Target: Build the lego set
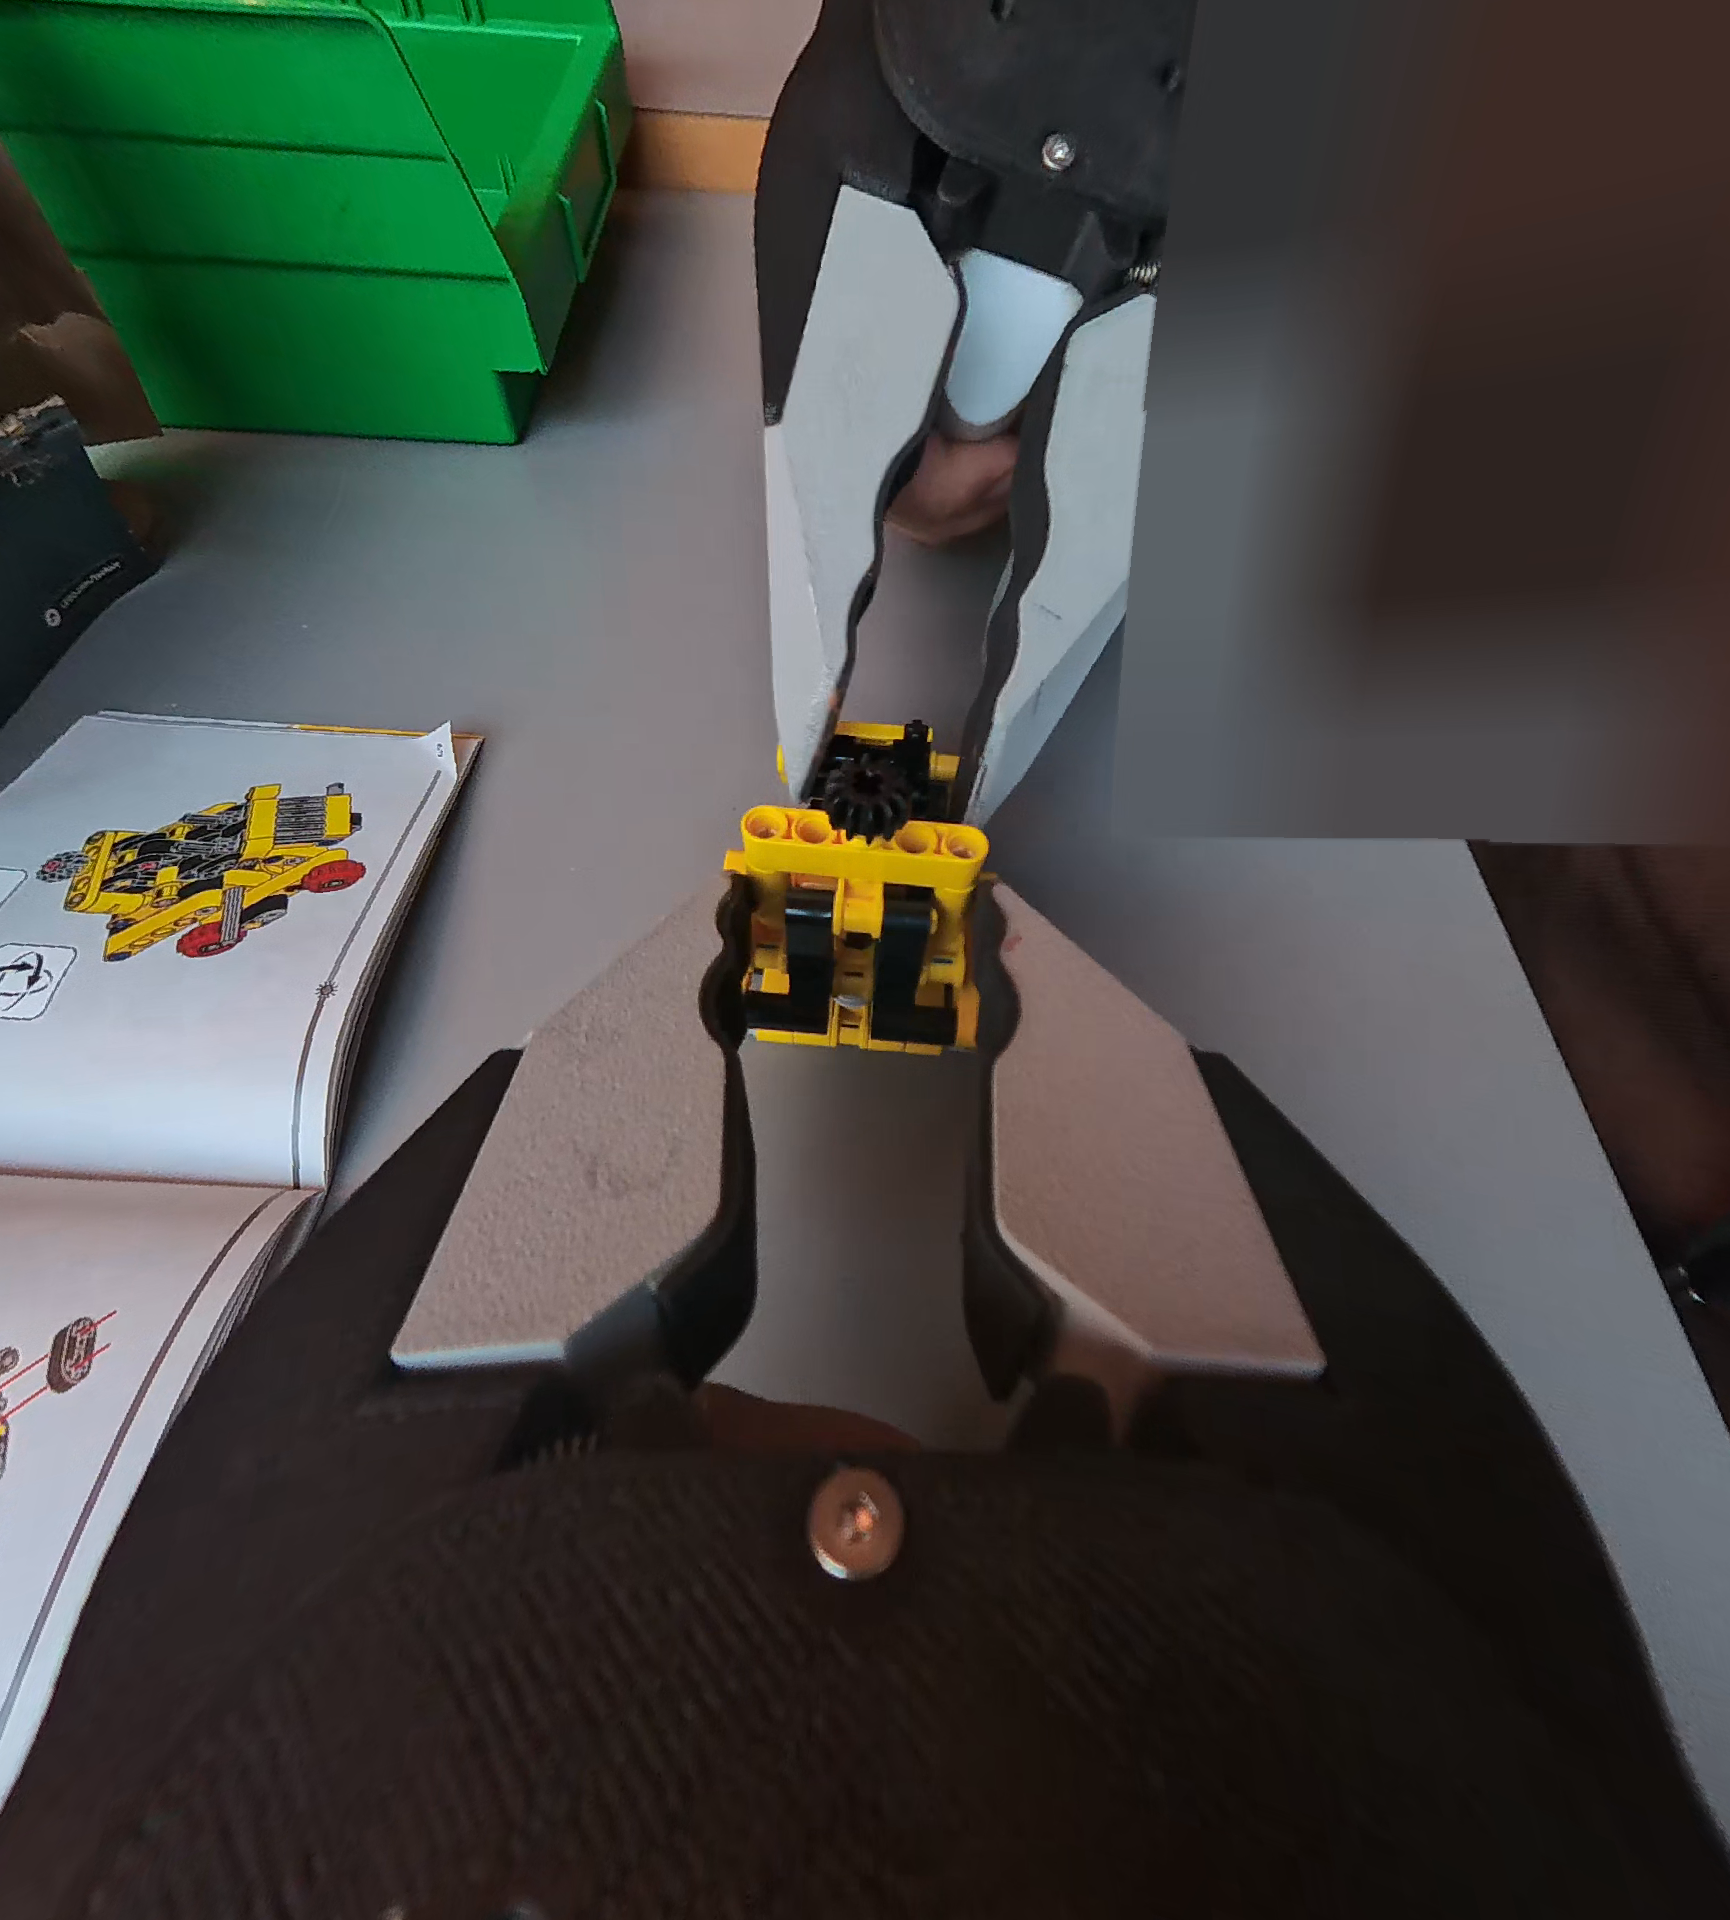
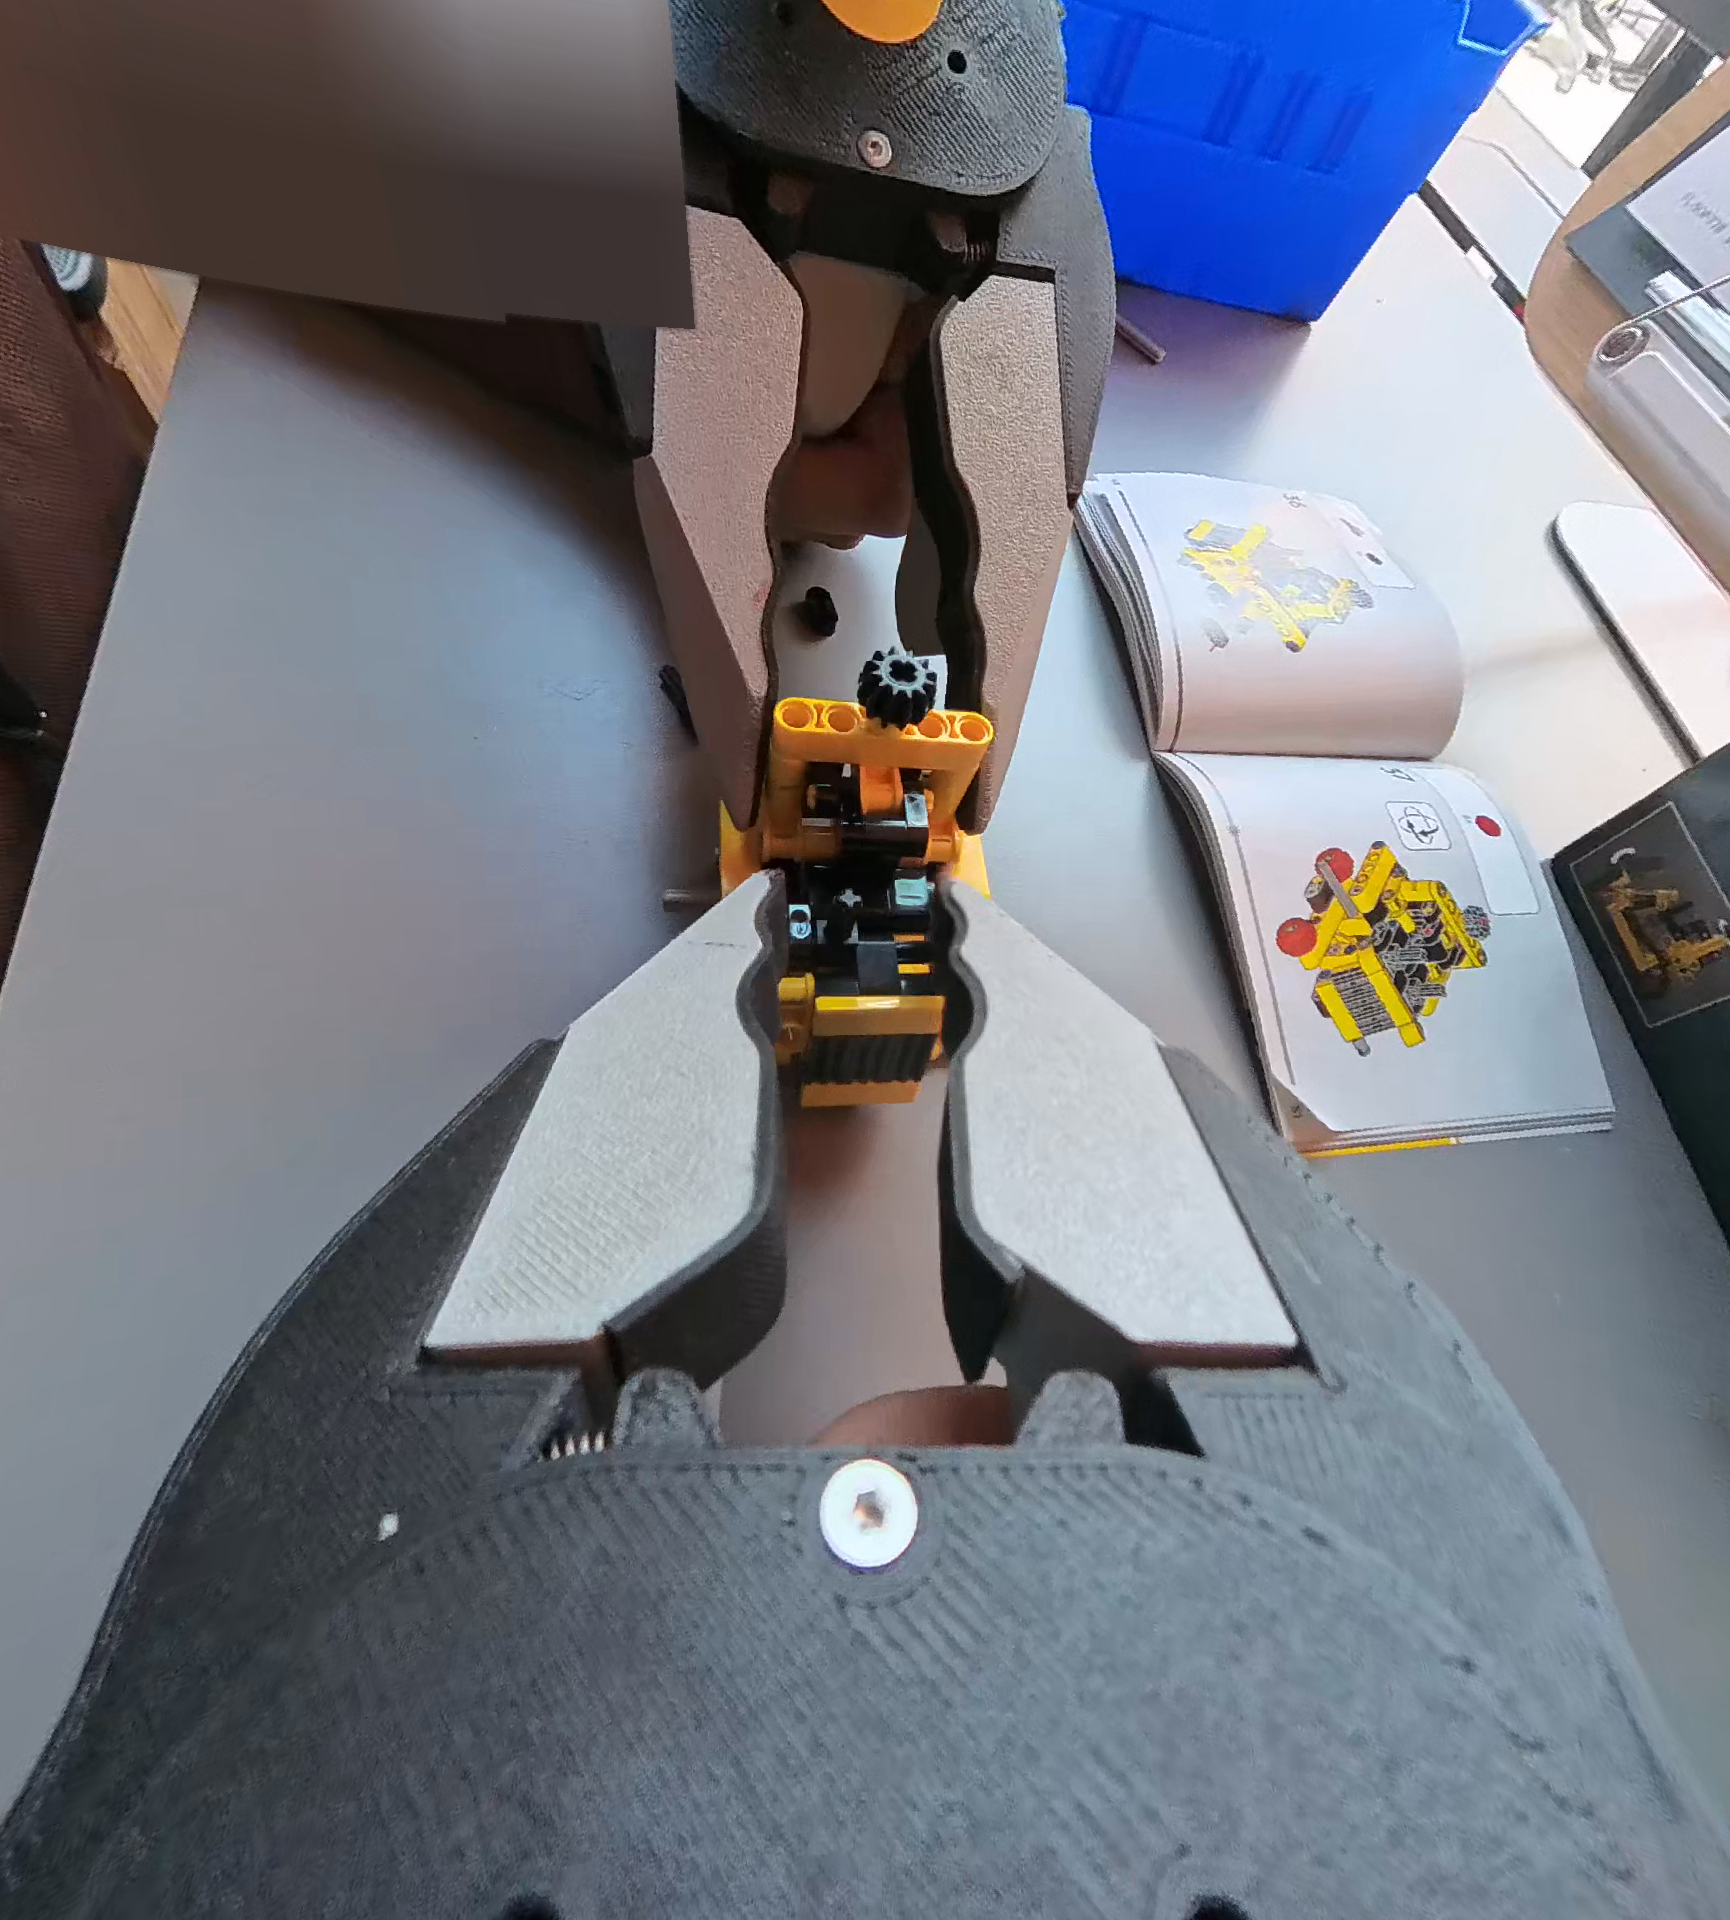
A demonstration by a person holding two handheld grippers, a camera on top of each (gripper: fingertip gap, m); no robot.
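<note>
- The left gripper (image 1: 859, 971) is nearest in the left wrist view. Its two fingers squeeze one end of the yellow and black lego model (image 1: 861, 935).
- The right gripper (image 2: 856, 935) is clamped on the other end of the same model, so the two grippers face each other, tip to tip.
- The model hangs between them, just above the grey worktop (image 1: 487, 582). Its long side runs from one gripper to the other.
- A small black gear (image 2: 897, 686) sticks up from the yellow beam with holes (image 2: 882, 724), close to the left gripper's fingers.
- I think both grippers are equally near, so the next push or pull must go along that long side.
- The open instruction booklet (image 1: 165, 935) lies on the worktop, showing a yellow truck picture and a page number.
- A green bin (image 1: 321, 208), a blue bin (image 2: 1256, 156) and the dark lego box (image 2: 1713, 997) sit farther out. Their small writing is too tiny to read.
</note>
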